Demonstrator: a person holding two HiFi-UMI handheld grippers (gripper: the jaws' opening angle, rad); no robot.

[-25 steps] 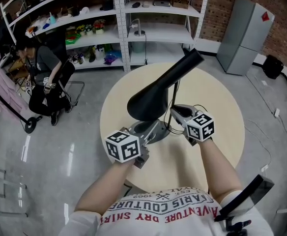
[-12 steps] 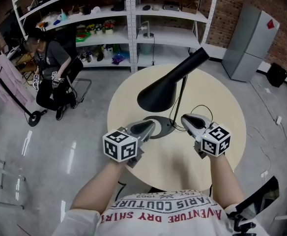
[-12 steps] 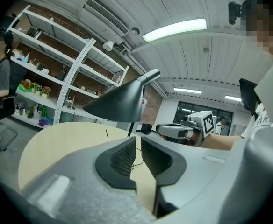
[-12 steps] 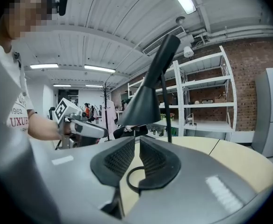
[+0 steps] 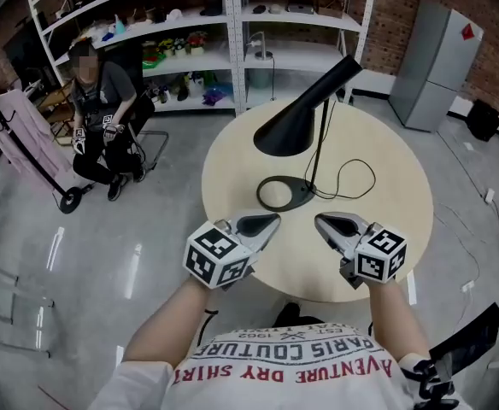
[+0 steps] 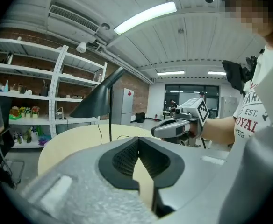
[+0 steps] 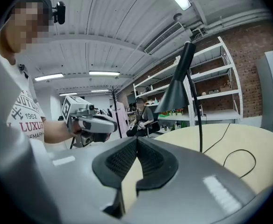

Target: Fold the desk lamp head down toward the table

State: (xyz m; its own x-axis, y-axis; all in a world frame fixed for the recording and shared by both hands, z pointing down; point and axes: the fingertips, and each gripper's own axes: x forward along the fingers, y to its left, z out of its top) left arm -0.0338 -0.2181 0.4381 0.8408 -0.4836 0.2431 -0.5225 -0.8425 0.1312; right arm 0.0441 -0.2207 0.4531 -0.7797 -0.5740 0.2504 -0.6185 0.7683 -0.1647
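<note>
Left gripper (image 5: 271, 221): jaws pressed together after just closing, nothing between the pads; held over the near part of the table, tips pointing toward the lamp base, apart from it.
Right gripper (image 5: 321, 221): jaws likewise just closed and meeting, nothing held; level with the left gripper, near it on its right, also clear of the lamp.
Black desk lamp with a cone-shaped head (image 5: 289, 131): standing untouched on the middle to far part of the round pale beige table (image 5: 395, 229).
Lamp head: up in the air on a slanted arm, open mouth facing down and to the left, well above the tabletop, not folded down.
Thin black upright stem (image 5: 321, 148): rising from the right side of the base.
Flat black ring-shaped base (image 5: 284, 194): lying on the table just beyond both gripper tips.
Thin black cord (image 5: 355, 178): looping across the table right of the stem.
Surroundings: white metal shelving (image 5: 232, 32) behind the table, grey refrigerator (image 5: 436, 67) at far right, seated person in dark clothes (image 5: 104, 118) at left.
</note>
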